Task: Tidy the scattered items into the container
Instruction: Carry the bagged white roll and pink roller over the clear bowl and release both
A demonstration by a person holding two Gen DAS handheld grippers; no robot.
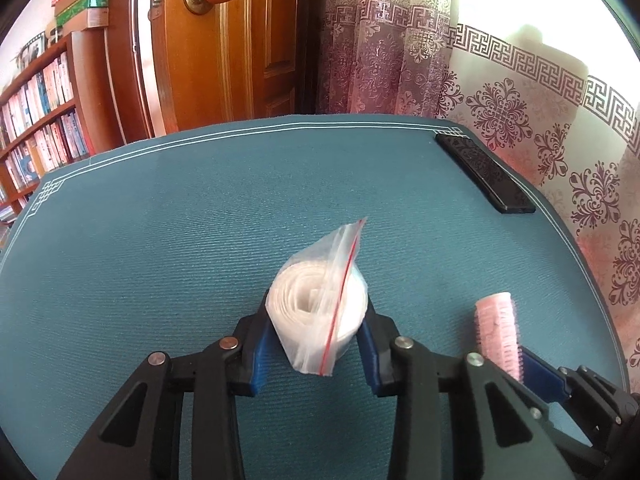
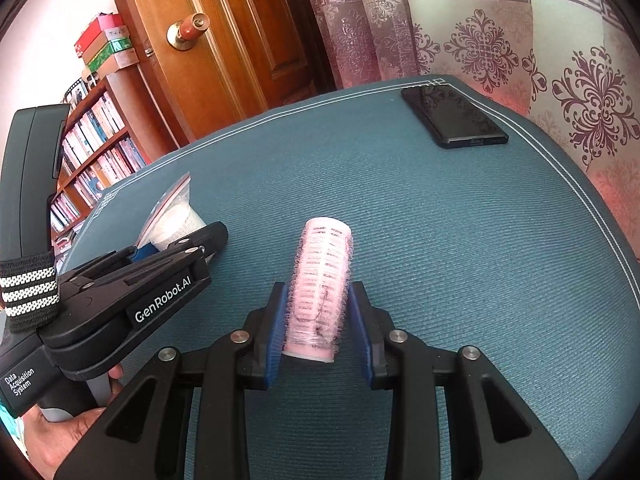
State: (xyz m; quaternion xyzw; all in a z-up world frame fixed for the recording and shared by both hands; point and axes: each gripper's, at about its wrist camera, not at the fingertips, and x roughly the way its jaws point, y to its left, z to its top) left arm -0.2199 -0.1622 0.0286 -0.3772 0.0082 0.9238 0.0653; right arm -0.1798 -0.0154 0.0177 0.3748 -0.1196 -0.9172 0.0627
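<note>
- Holding one item in each of my tongs: the left tongs (image 1: 318, 320) are clamped on the bagged roll (image 1: 316, 308), a white coil inside a clear zip bag with a red seal line, and the right tongs (image 2: 318, 320) are clamped on the pink hair roller (image 2: 320, 288).
- The roller's long axis runs straight out along the fingers, away from the camera, with its near end between the blue pads (image 2: 276, 332) and its far end sticking out past the tips.
- The roll sits with its open coil end facing the left camera; the bag's loose flap points up and away.
- The two tongs are side by side, the right one just beside the left; in the left view the roller shows close on the right.
- No container shows in either view, so I cannot tell which hand is nearer to it; I judge the next move is carrying both items there.
- The surface (image 1: 160, 240) is covered in a teal ribbed mat with a white border, and a black phone (image 2: 454, 118) lies near its far right corner, well apart from both items.
- Beyond it stand a wooden door (image 1: 224, 48), a patterned curtain (image 1: 500, 92) and a bookshelf (image 1: 40, 120) to the left.
</note>
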